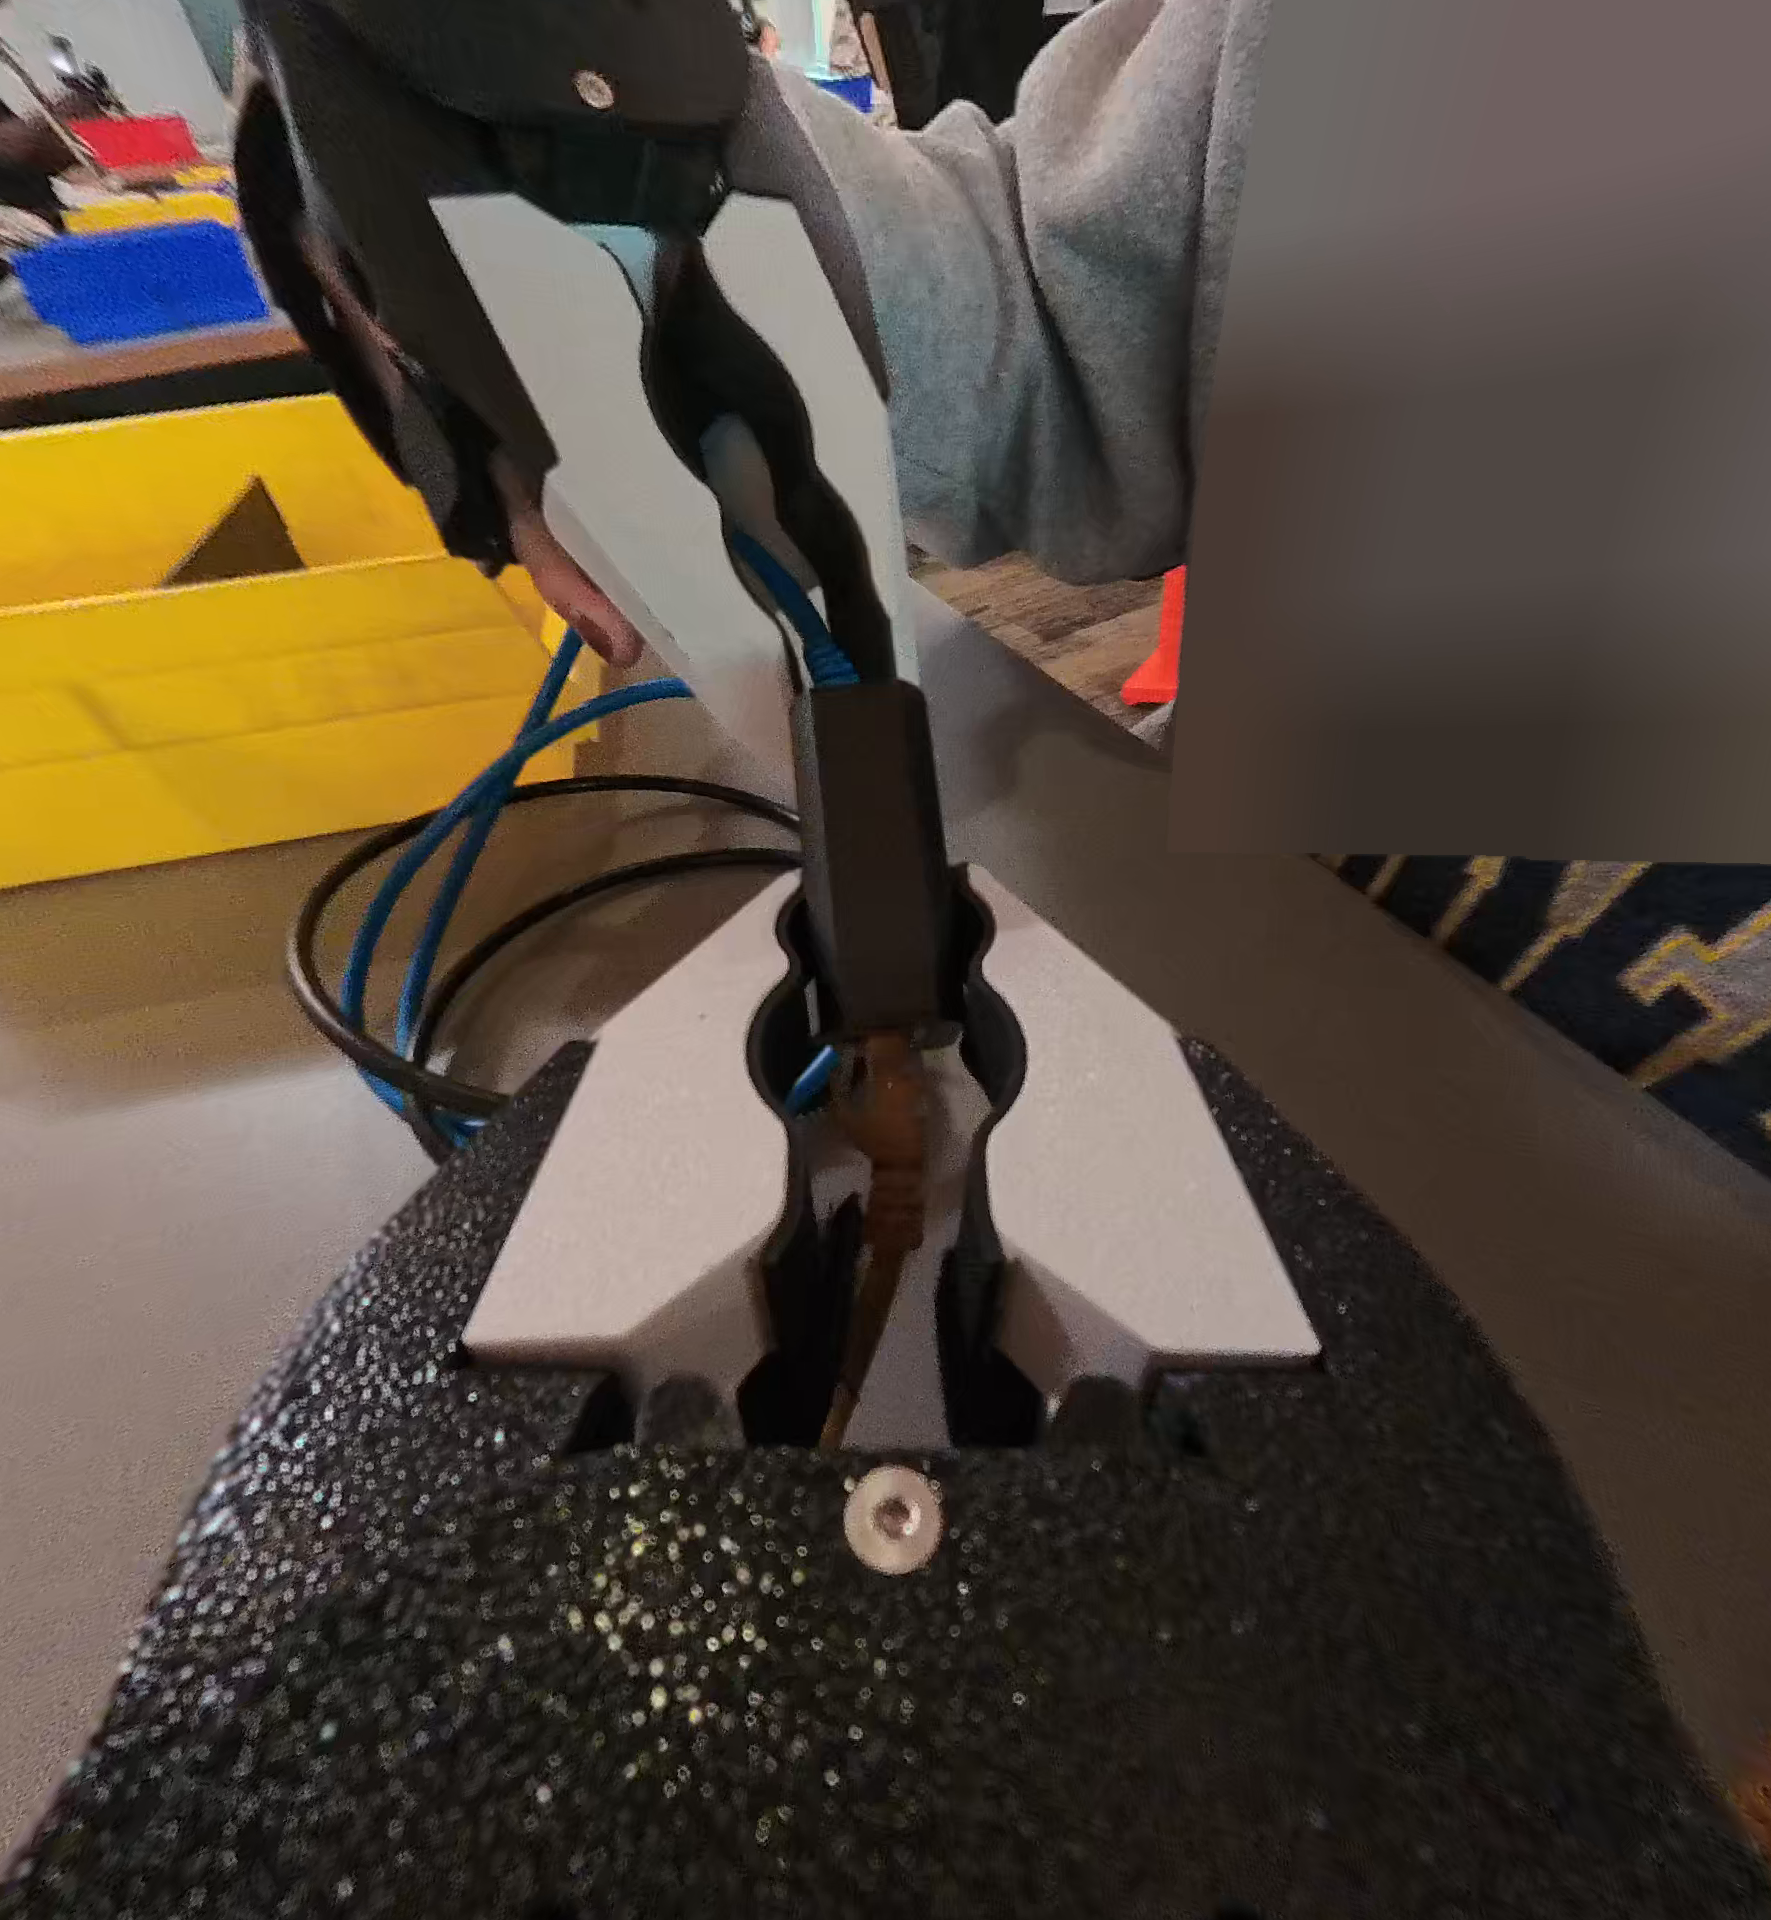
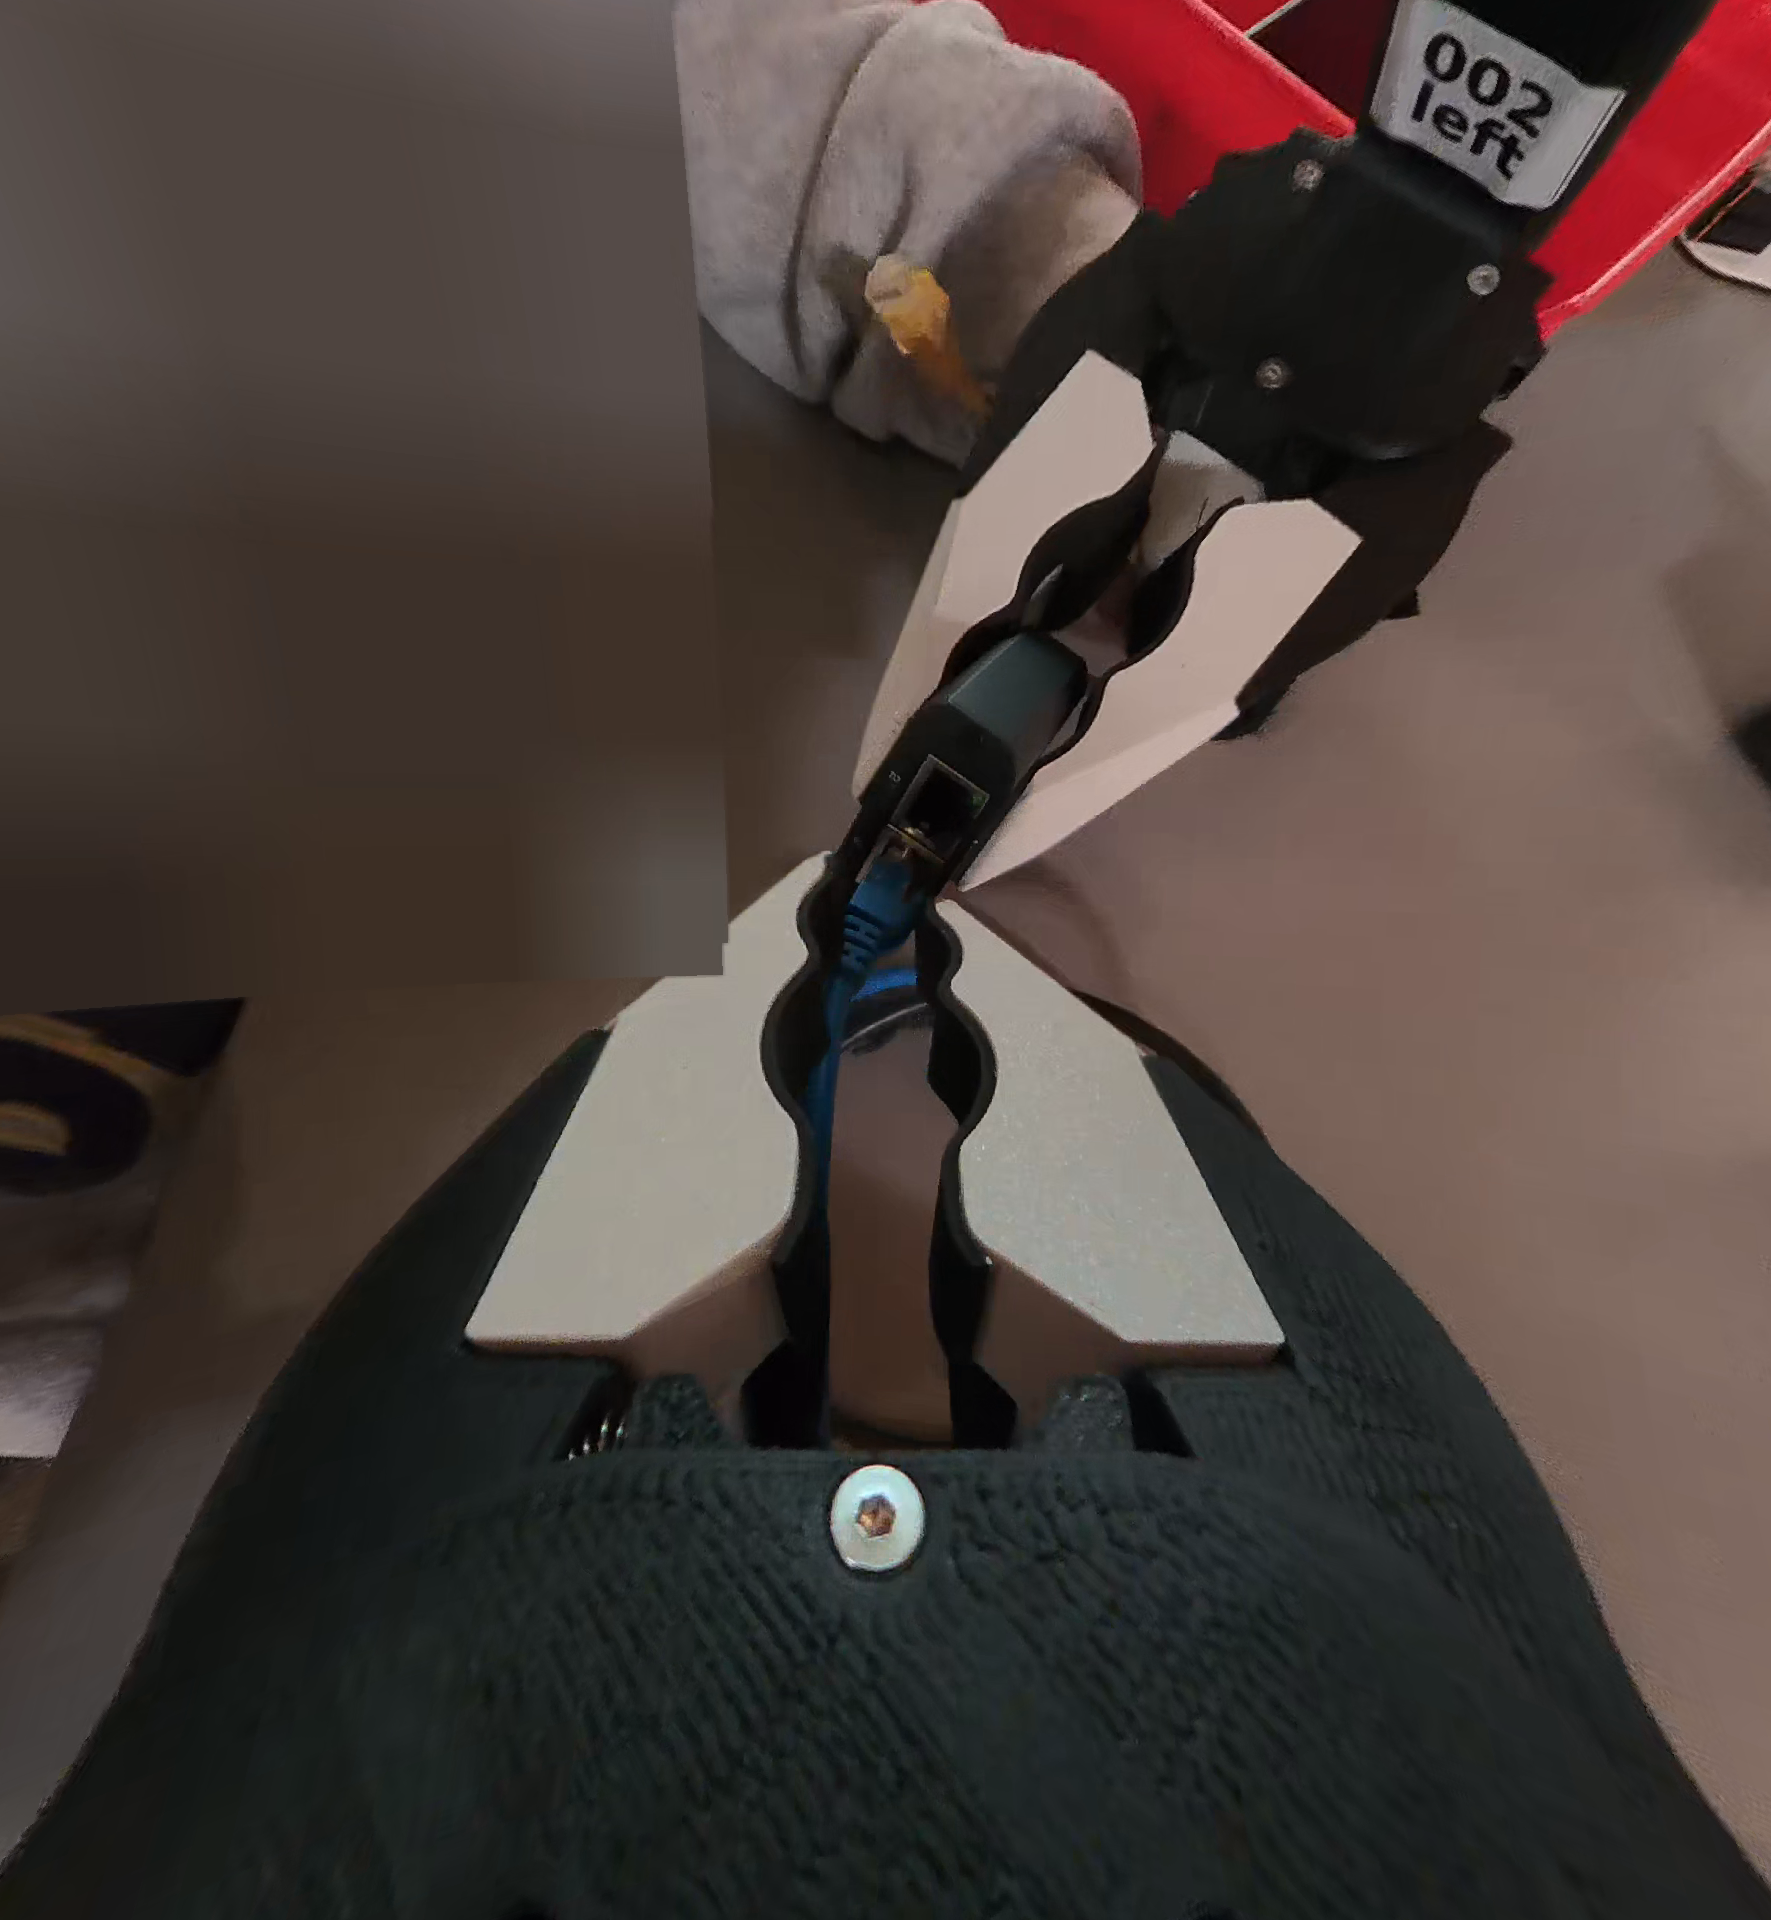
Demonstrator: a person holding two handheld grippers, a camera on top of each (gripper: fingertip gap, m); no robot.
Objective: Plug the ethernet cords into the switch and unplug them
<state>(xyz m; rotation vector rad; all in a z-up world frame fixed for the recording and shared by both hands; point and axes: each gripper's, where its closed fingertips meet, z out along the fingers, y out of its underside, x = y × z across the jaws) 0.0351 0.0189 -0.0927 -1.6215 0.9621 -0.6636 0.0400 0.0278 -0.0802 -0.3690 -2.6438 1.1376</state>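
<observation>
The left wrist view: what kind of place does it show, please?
Probably a shared workroom or lab, not a home: yellow bins and a blue bin stand on tables, a grey table holds cables, and patterned carpet covers the floor.

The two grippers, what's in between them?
The small black switch, held by the left gripper, with the blue cord in the right gripper at its port. Both views show it.

The switch (image 1: 876, 873) sits between the fingertips of the left gripper (image 1: 879, 935), above the table (image 1: 133, 1195); a cord (image 2: 865, 935) enters its lower port, held by the right gripper (image 2: 876, 914) facing it; another cord (image 1: 886, 1132) runs from the switch's near end back between the left fingers; cable loops (image 1: 424, 935) lie on the table to the left, a bin (image 1: 185, 675) behind them.
</observation>
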